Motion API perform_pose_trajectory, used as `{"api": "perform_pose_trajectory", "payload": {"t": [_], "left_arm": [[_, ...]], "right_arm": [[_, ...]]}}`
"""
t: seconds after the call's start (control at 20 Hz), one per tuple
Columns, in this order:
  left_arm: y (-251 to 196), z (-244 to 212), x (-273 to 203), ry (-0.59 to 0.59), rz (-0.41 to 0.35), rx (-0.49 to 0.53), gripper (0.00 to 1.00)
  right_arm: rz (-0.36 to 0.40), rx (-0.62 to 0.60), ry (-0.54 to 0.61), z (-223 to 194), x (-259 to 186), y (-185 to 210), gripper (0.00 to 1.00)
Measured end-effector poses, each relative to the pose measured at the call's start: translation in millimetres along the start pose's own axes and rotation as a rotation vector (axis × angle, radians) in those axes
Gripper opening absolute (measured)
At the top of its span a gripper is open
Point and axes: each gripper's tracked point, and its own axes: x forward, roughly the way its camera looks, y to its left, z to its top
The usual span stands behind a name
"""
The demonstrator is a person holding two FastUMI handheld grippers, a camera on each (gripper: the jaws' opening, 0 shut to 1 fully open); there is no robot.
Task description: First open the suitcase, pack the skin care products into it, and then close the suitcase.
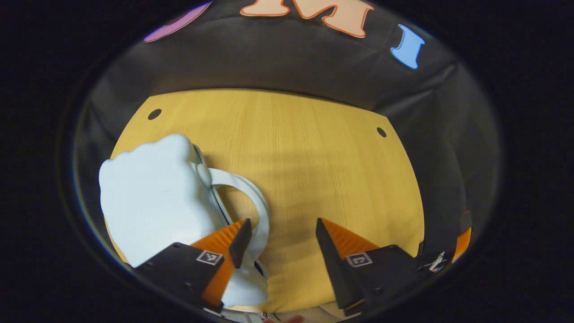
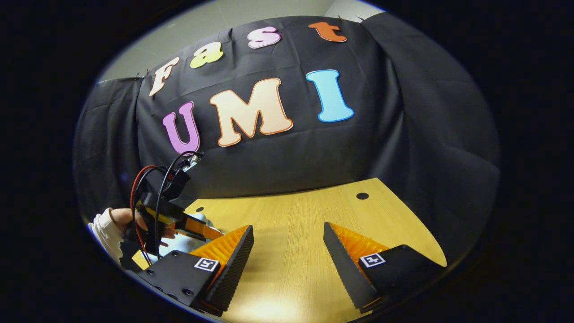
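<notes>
A small pale blue suitcase [image 1: 152, 193] lies at the left of the wooden table [image 1: 314, 148] in the left gripper view, its white loop handle [image 1: 253, 193] pointing to the table's middle. My left gripper [image 1: 282, 229] is open, with one fingertip [image 1: 240, 235] over the handle and nothing pressed between the fingers. In the right gripper view my right gripper [image 2: 289, 233] hangs open above the table [image 2: 291, 211]. Farther left there, a hand [image 2: 123, 220] holds the left gripper [image 2: 170, 211] over the suitcase [image 2: 184, 244].
Black cloth walls close in the back and both sides of the table. Two dark round holes [image 1: 154, 114] [image 1: 381, 132] mark the table's far corners. A piece of the other gripper [image 1: 462, 242] shows at the right edge of the left gripper view.
</notes>
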Motion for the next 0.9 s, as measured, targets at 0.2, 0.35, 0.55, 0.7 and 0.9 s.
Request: {"api": "perform_pose_trajectory", "payload": {"t": [0.2,0.35,0.55,0.7,0.9], "left_arm": [[-12.6,9.6,-31.8,-0.091,0.038,0.079,0.96],[-29.8,12.8,-54.1,-0.157,0.043,0.119,0.96],[-52.6,3.0,-71.6,-0.188,0.003,0.163,0.96],[-62.2,-13.7,-79.6,-0.172,-0.009,0.169,0.96],[-77.8,-37.2,-88.3,-0.149,-0.049,0.167,0.96]], "right_arm": [[-0.01,0.005,-0.017,10.9,-0.2,-6.0,0.98],[-0.021,0.004,-0.035,19.9,-6.8,-10.7,0.98],[-0.028,0.011,-0.053,25.9,-18.0,-11.1,0.98],[-0.032,0.0,-0.05,24.6,-26.9,-9.7,0.98],[-0.039,-0.009,-0.05,21.7,-35.4,-7.4,0.98]]}}
